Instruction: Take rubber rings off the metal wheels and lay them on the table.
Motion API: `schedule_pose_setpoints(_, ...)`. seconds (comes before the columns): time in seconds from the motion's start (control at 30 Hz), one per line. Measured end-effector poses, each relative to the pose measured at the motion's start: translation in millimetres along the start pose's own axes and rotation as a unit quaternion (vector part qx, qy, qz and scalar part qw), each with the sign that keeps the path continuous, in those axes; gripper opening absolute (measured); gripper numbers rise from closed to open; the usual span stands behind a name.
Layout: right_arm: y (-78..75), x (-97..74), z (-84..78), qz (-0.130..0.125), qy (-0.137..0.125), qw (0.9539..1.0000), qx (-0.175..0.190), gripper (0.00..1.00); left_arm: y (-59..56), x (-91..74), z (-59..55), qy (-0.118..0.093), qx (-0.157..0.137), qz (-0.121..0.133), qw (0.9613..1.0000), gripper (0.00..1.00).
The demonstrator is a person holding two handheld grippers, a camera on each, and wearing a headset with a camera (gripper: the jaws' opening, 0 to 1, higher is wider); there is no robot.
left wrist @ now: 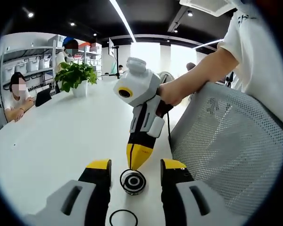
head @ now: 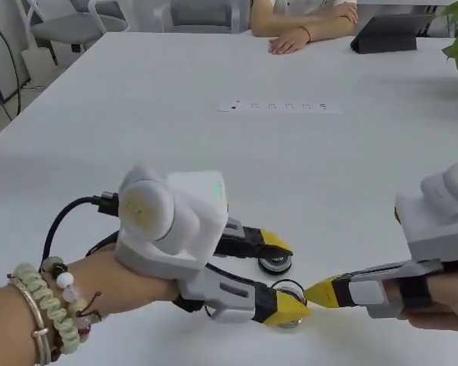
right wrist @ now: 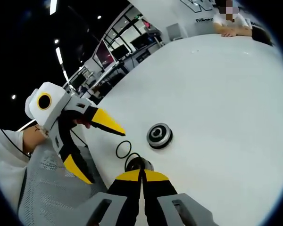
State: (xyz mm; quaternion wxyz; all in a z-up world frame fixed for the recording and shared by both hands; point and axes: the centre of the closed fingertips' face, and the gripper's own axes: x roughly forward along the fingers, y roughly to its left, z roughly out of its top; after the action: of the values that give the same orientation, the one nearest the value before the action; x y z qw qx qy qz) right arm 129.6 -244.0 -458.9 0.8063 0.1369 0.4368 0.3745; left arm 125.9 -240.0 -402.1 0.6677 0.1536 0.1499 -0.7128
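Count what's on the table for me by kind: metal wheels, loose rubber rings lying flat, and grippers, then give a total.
Metal wheels: 2 (far wheel, near wheel)
Loose rubber ring: 1
Grippers: 2 (left gripper, right gripper)
Total: 5

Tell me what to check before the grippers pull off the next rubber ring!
1. Left gripper open, metal wheel between its jaws: ok.
2. Right gripper shut, tip at that wheel: ok.
3. That wheel wearing its ring: cannot tell.
4. Loose rubber ring lying flat on the table: ok.
5. Second wheel on the table, waiting: ok.
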Motion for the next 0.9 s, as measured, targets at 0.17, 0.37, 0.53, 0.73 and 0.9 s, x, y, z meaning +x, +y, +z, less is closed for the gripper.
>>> schedule_pose_setpoints(0.17, 0.5, -1.0, 0.1, -0.002, 0.002, 1.0000, -0.007, 0.00, -1.4, -8.2, 15.5, -0.016, -0.020, -0.010, 0.9996, 0.54)
schedule_pose_setpoints(0.37, -1.4, -3.5, 1.0, -0.006, 0.000, 0.9999, -0.011, 0.00, -0.8, -22.9, 23.9, -0.003, 0.002, -0.011, 0.9999, 0.62)
schedule_pose_setpoints(0.53, -4.1, -9.3, 6.7, -0.011, -0.014, 0.9998, -0.009, 0.00, -2.9, -39.3, 26.8, 0.007, 0.024, -0.005, 0.9997, 0.66)
schedule_pose_setpoints(0.73, -6.0, -13.6, 10.8, -0.016, -0.025, 0.9995, -0.009, 0.00, -5.2, -62.4, 28.0, 0.013, 0.037, 0.013, 0.9991, 0.73)
schedule_pose_setpoints(0.9, -6.2, -16.2, 14.1, -0.018, -0.033, 0.9992, -0.010, 0.00, -1.2, -83.3, 27.4, 0.013, 0.036, 0.041, 0.9984, 0.75)
